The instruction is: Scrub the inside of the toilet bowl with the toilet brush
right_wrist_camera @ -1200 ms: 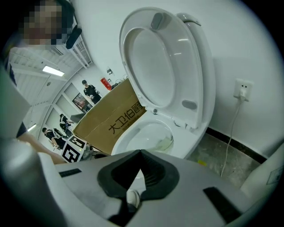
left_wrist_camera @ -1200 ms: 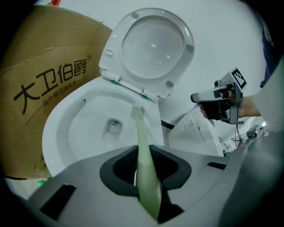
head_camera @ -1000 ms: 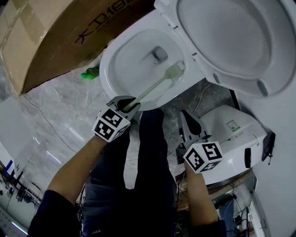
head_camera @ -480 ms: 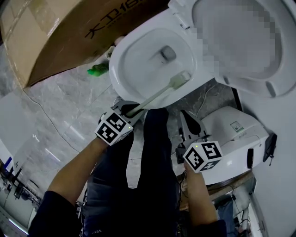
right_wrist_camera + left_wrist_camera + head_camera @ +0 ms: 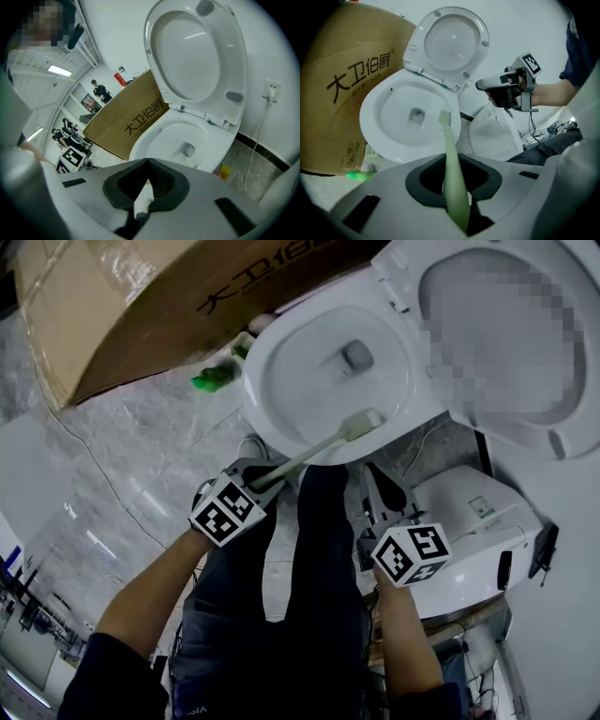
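Left tongs [image 5: 255, 474] grip the toilet brush [image 5: 314, 448], its head inside the toilet bowl [image 5: 295, 367] near the rim. Right tongs [image 5: 376, 476] are clenched, empty.

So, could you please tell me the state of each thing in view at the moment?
toilet lid: raised, open.
toilet bowl: uncovered, brush head inside it.
toilet brush: gripped by its handle, head inside the bowl near the rim.
left gripper: jaws shut on the toilet brush.
right gripper: jaws together, empty, held off to the side.
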{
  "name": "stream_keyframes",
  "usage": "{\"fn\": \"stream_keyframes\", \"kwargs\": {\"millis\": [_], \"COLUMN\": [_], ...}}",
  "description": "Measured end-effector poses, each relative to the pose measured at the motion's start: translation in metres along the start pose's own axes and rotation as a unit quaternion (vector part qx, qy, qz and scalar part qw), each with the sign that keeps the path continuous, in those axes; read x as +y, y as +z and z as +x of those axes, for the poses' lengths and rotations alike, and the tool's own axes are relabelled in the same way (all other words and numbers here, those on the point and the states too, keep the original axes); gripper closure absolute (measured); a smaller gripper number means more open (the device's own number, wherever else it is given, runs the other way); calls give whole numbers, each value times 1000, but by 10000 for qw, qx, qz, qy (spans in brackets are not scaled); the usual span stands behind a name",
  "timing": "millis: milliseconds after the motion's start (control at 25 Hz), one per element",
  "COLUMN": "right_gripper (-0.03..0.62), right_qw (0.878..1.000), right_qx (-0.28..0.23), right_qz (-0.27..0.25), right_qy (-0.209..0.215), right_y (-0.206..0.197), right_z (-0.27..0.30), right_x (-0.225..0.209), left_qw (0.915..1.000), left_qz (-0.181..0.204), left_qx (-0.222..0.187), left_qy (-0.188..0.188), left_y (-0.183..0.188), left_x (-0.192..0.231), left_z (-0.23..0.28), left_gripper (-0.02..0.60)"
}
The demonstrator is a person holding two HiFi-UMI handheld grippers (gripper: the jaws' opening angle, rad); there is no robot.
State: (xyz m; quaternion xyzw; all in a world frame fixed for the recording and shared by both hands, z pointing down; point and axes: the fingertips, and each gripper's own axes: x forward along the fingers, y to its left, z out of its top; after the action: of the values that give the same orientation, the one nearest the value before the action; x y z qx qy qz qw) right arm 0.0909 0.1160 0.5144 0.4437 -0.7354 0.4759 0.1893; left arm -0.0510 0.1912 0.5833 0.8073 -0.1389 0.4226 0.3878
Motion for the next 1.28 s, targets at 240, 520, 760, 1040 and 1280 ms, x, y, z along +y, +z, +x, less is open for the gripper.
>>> {"fn": "stream_keyframes", "kwargs": {"millis": [240,520,760,1040,1280], "right_gripper": [589,589,589,589,589], "right_qw": [9998,9995,9990,9984,9980], "right_qx": [107,231,330,427,478], "right_qz": [-90,-147,-180,-216,-240], "right_qy": [109,188,223,287,351], "right_y": [5,11,13,17,28], "right_z": [14,26,34,46,55], "right_x": [10,14,15,19,23], "left_qw": [9996,9979,9926,9886,9845], "left_qz": [-95,-371,-722,-809,-919], "left_qx": [241,359,351,351,360], "left_qy": [102,404,912,1216,1452], "left_y": [-23,-38,-40,-37,-32], "left_x": [6,18,53,80,100], "left_z": [-14,-30,-52,-75,-88], "left_gripper": [486,486,486,488,488]}}
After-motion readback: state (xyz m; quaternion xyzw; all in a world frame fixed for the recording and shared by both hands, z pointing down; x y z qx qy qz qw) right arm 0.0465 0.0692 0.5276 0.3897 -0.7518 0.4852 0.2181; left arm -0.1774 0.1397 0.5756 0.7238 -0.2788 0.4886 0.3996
